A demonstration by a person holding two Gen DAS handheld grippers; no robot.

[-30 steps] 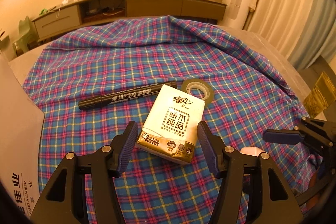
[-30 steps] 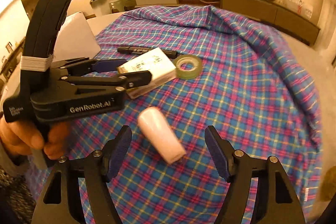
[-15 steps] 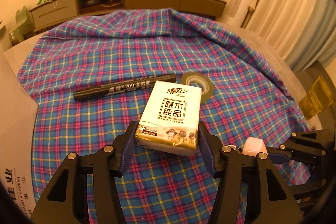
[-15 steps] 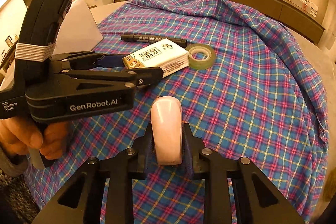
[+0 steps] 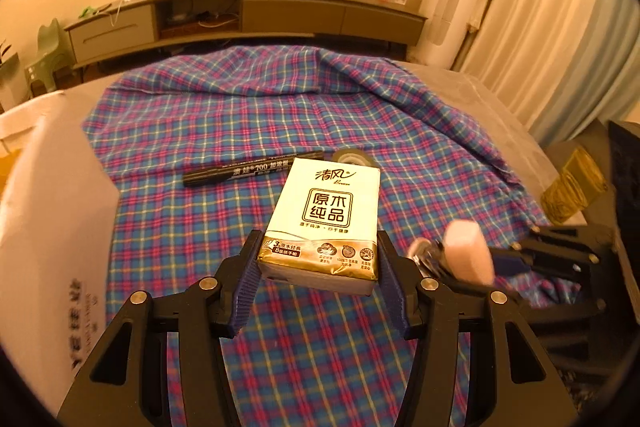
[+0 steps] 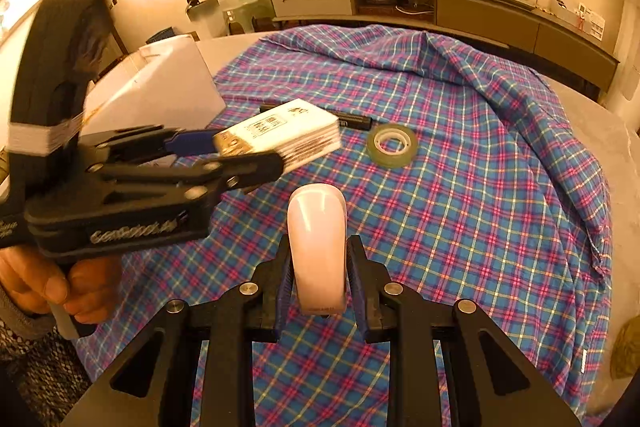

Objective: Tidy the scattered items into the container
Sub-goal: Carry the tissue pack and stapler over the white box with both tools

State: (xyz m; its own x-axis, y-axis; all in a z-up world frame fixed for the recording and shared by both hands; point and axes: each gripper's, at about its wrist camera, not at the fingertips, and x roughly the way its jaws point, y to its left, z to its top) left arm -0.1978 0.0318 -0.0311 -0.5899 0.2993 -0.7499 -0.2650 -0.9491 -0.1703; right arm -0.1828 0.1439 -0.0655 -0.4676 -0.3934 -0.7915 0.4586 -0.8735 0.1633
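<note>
Plaid-clothed table (image 6: 480, 187), items lifted clear above it: tissue pack (image 5: 326, 223) clamped in my left gripper (image 5: 320, 285), pink bottle (image 6: 318, 247) in my right gripper (image 6: 318, 281); next, carry both to the white box (image 6: 160, 95) beside the table's cloth.

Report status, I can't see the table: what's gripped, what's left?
Left hand-held gripper clamps white tissue pack. Right hand-held gripper shut on pink tube. Black marker, tape roll remain on plaid cloth.

A: The light is warm and yellow, rather dim. Strong fisheye bending, dark round corners.

B: Yes. The left gripper (image 6: 256, 157) is blurred by motion; the tube (image 5: 468, 257) also looks smeared.
</note>
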